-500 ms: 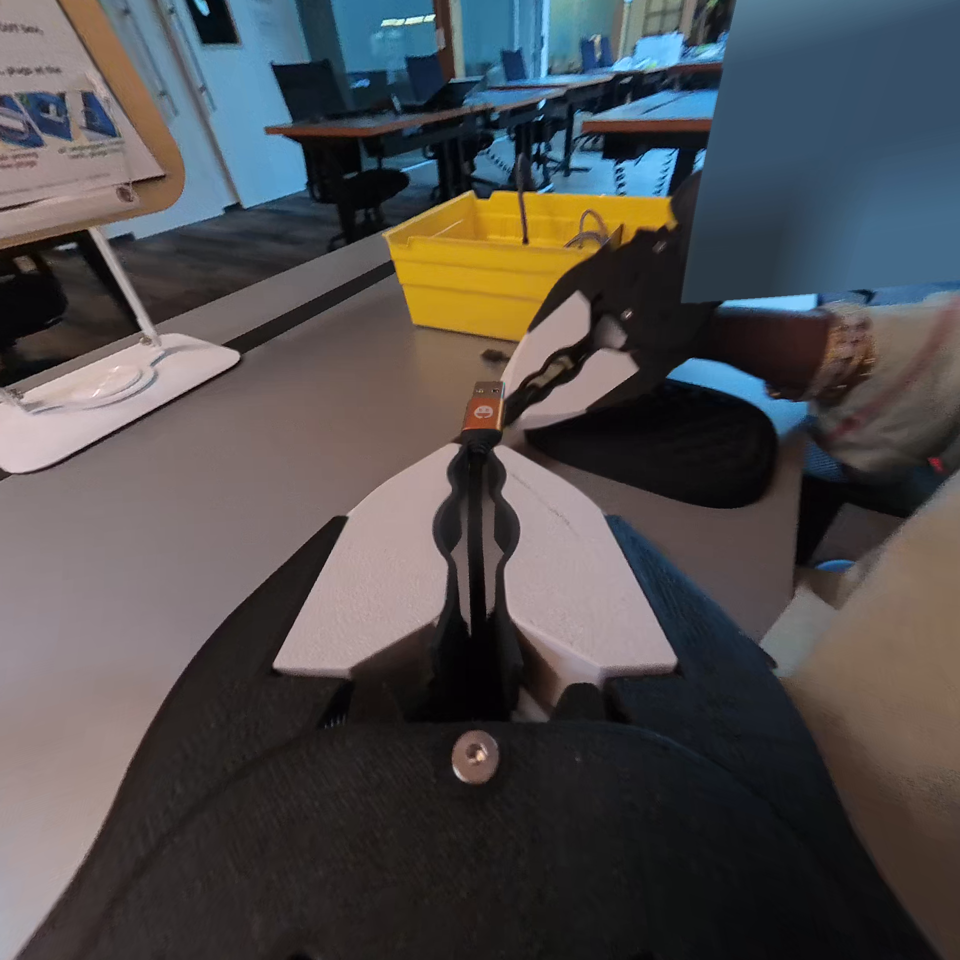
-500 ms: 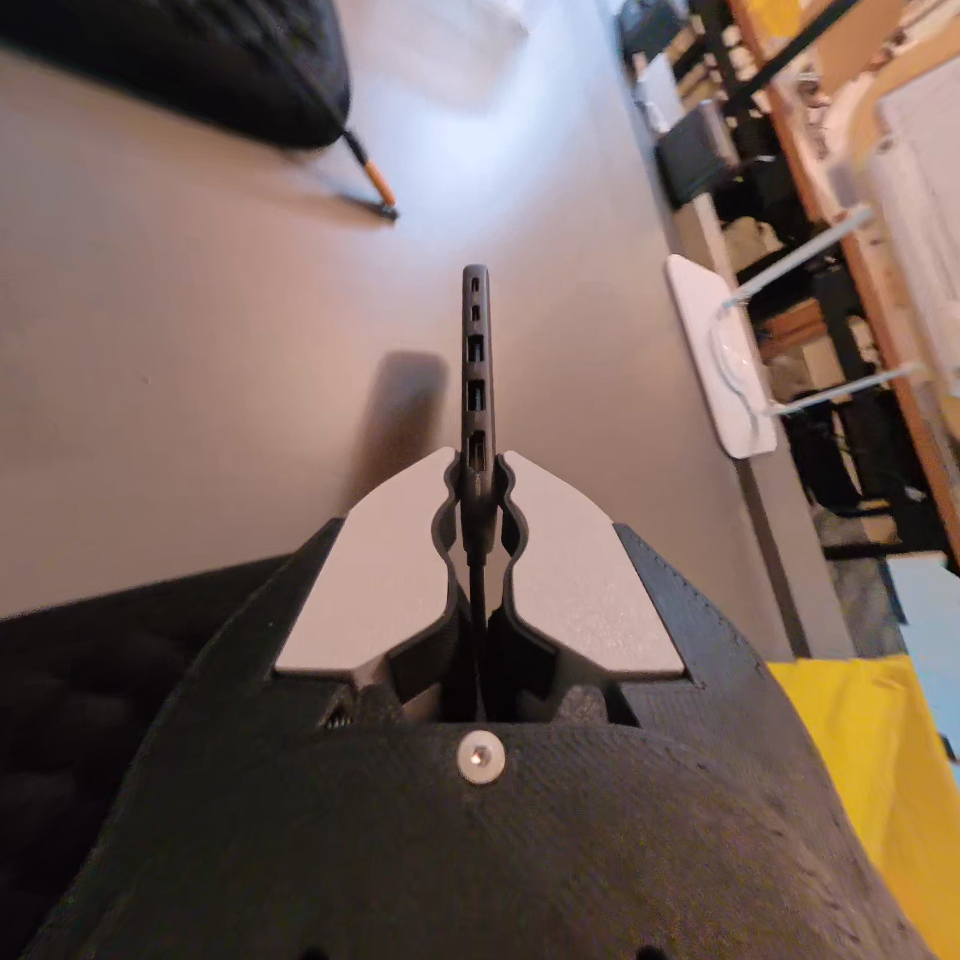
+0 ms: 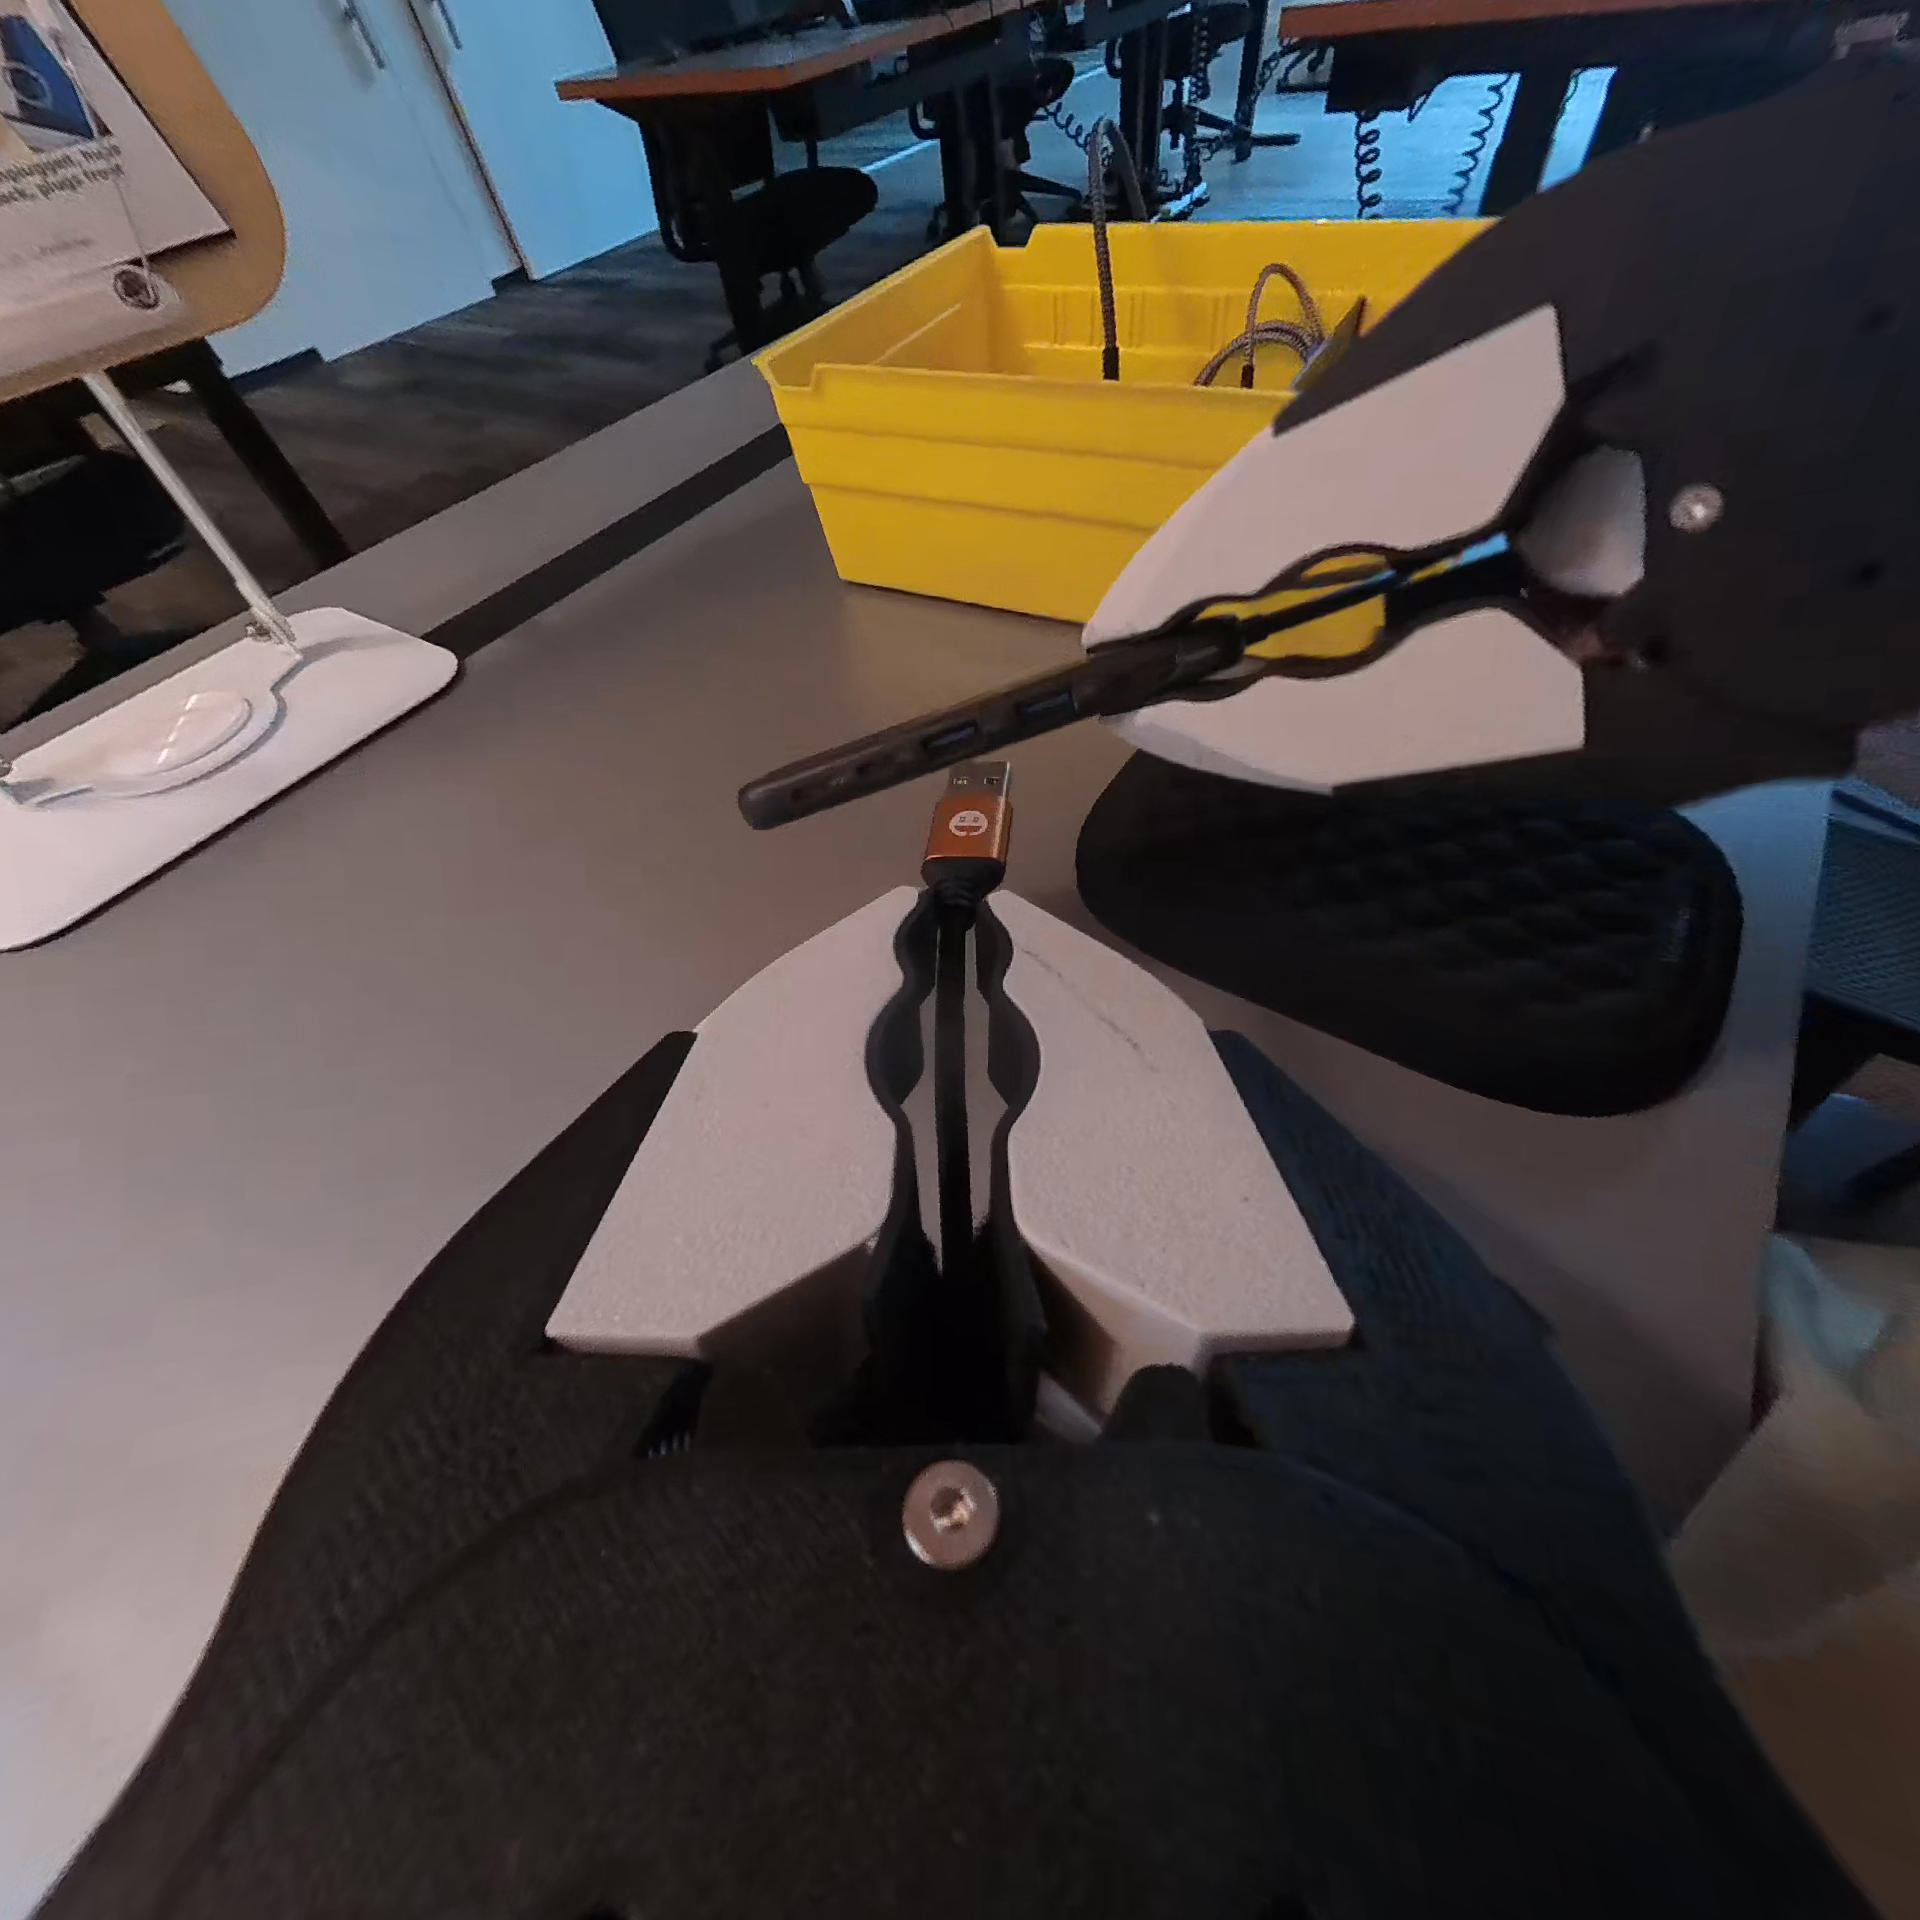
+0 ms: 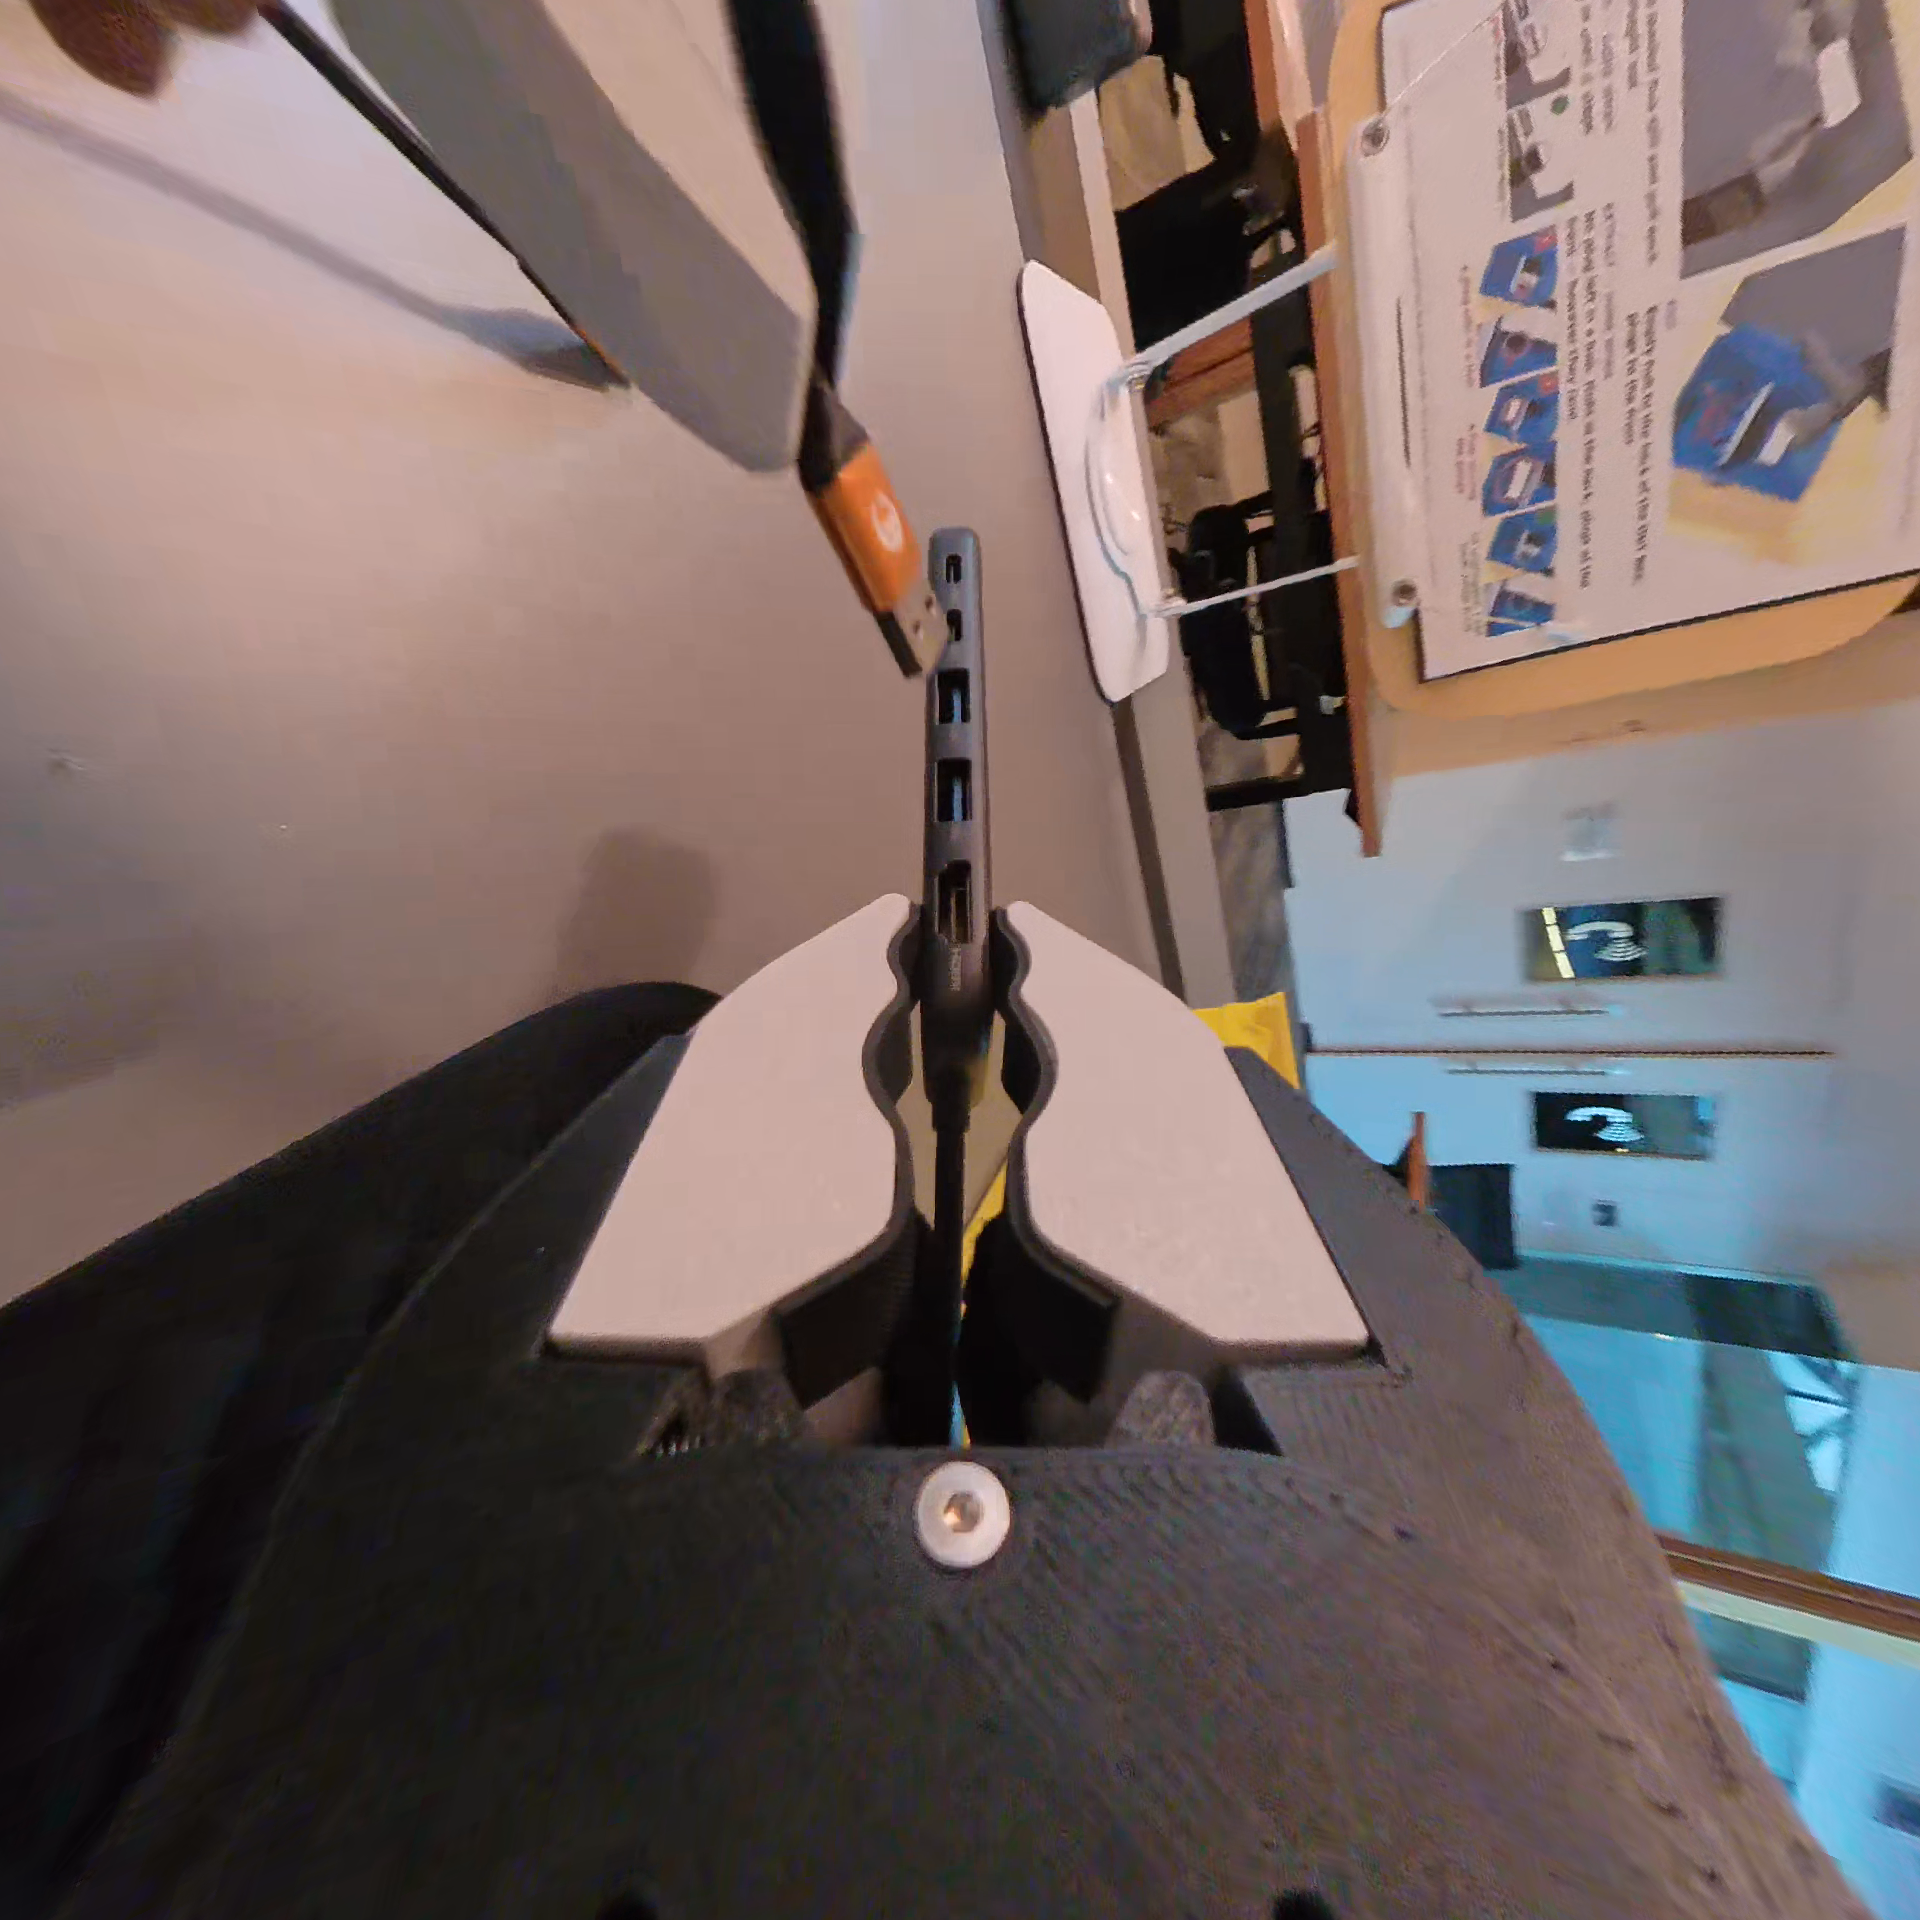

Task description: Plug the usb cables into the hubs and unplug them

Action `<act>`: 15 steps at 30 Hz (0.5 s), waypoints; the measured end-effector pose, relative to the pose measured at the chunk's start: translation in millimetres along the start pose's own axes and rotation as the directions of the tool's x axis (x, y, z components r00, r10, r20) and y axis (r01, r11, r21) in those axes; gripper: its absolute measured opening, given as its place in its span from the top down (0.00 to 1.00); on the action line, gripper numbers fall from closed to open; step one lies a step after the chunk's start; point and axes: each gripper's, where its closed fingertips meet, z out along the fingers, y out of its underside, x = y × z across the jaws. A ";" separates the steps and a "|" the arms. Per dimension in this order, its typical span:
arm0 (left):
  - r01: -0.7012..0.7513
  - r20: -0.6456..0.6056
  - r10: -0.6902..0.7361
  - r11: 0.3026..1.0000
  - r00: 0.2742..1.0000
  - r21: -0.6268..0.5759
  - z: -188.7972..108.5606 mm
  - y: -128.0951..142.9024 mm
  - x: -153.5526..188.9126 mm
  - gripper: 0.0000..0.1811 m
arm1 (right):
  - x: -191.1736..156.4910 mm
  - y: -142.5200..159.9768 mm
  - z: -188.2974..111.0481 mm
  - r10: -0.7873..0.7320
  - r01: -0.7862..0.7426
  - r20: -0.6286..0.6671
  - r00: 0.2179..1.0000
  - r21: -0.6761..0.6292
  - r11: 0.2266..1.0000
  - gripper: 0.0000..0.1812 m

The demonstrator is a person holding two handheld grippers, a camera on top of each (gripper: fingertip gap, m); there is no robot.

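My left gripper (image 3: 951, 899) is shut on a black USB cable just behind its orange plug (image 3: 968, 826). The plug's metal tip points at the port side of a slim dark hub (image 3: 935, 740) and sits just short of it. My right gripper (image 4: 956, 914) is shut on that hub (image 4: 958, 727) at its cable end, holding it above the grey table. In the right wrist view the orange plug (image 4: 868, 535) comes in from the upper left, its tip beside the hub's ports. The right gripper also shows in the left wrist view (image 3: 1164, 644).
A yellow bin (image 3: 997, 457) with braided cables (image 3: 1262, 338) stands at the back of the table. A black padded rest (image 3: 1413, 935) lies at the right. A white stand base (image 3: 208, 727) with a sign board (image 4: 1621, 343) is at the left.
The right gripper has brought the hub in close to the left gripper. The plug tip now sits right at the hub's ports, where before the two were well apart.
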 end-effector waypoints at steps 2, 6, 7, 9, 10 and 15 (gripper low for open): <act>0.022 -0.002 -0.022 1.000 1.000 -0.010 5.8 1.2 1.3 0.96 | -0.6 -5.1 1.4 -0.037 0.037 -0.043 0.998 0.000 0.999 0.93; 0.097 -0.035 -0.097 0.995 0.995 0.008 11.1 -1.2 5.2 0.96 | 3.4 -11.4 5.6 -0.107 0.105 -0.136 0.985 -0.018 0.994 0.94; 0.107 -0.031 -0.106 0.994 0.994 0.008 11.2 -1.0 3.9 0.96 | 4.0 -12.3 6.5 -0.112 0.110 -0.148 0.983 -0.019 0.994 0.94; 0.111 -0.021 -0.111 0.994 0.994 0.008 11.1 -0.5 1.6 0.96 | 5.0 -13.9 7.8 -0.122 0.121 -0.167 0.978 -0.020 0.993 0.93; 0.113 -0.017 -0.112 0.994 0.994 0.012 10.8 -0.8 1.0 0.96 | 5.1 -14.2 8.6 -0.134 0.132 -0.175 0.975 -0.024 0.991 0.93; 0.173 -0.016 -0.172 0.985 0.985 0.014 12.4 0.6 -0.2 0.96 | 3.9 -16.5 12.6 -0.211 0.203 -0.214 0.954 -0.057 0.978 0.94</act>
